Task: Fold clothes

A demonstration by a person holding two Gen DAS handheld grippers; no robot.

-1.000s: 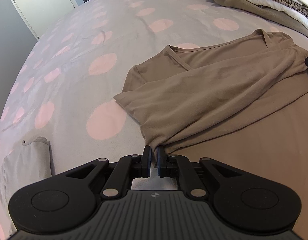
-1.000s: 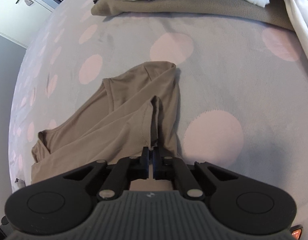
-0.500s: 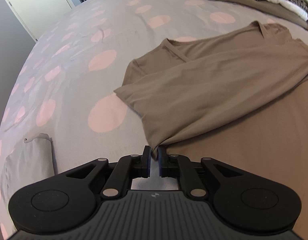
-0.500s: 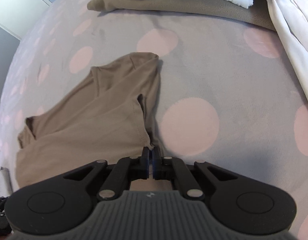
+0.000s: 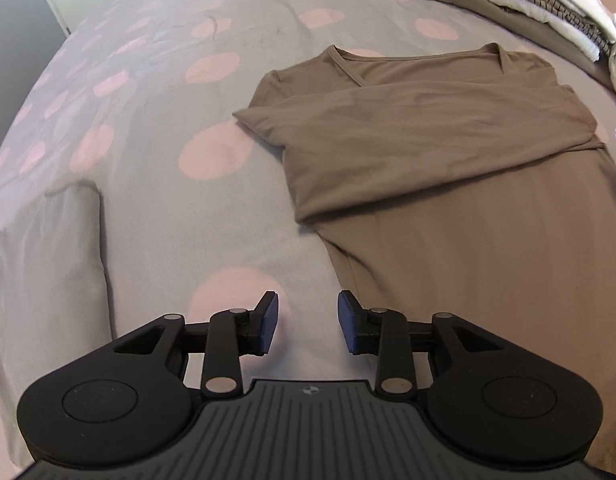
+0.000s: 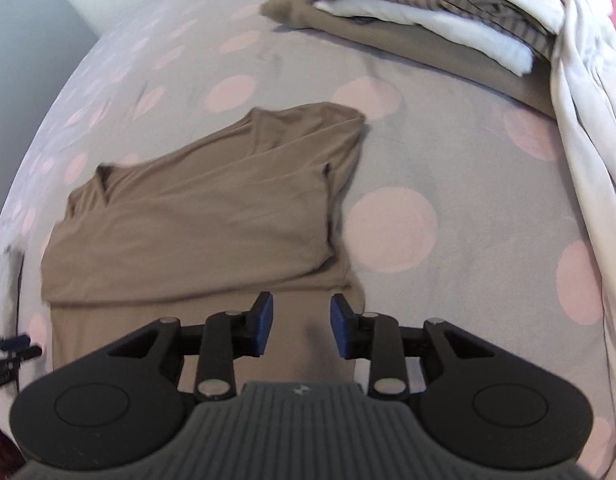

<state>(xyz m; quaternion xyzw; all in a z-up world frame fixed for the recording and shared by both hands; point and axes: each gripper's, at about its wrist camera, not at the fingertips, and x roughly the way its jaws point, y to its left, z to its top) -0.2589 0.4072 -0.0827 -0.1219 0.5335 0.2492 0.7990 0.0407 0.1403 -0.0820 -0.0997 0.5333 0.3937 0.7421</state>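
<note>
Left black two-finger gripper [image 5: 307,322] standing with jaws apart, just opened, nothing between the blue pads [image 5: 271,312], only spotted cover below and the shirt's edge just to one side. Right black two-finger gripper [image 6: 301,322] the same: jaws just parted, blue pads [image 6: 265,316] clear of cloth, hovering over the lower body of the shirt. Released on both sides, then. Outward to the taupe V-neck jersey shirt [image 5: 428,128], lying flat near the middle of the bed, collar toward the far edge, sleeve and upper part laid across the chest in a diagonal band, folded edge smooth and fairly crisp. Soft, thin knit, matte, draping without stiffness; a few shallow creases near the shoulder in the right wrist view. Judged about midway on this garment: first fold laid down, long lower body not yet brought up, so at least one more fold likely needed before stacking. Underneath, grey bedcover with pale pink round spots [image 5: 156,184], slightly fuzzy, lightly rumpled. Toward the far corner, a stack of folded clothes [image 6: 428,20]: brown slab at the bottom, white and striped pieces above, looking finished. Beside it along the right edge, a loose cream-white cloth [image 6: 588,140] in long soft pleats, seemingly unfolded. At the near left edge, a plain grey fabric piece [image 5: 48,260], shape unclear.
</note>
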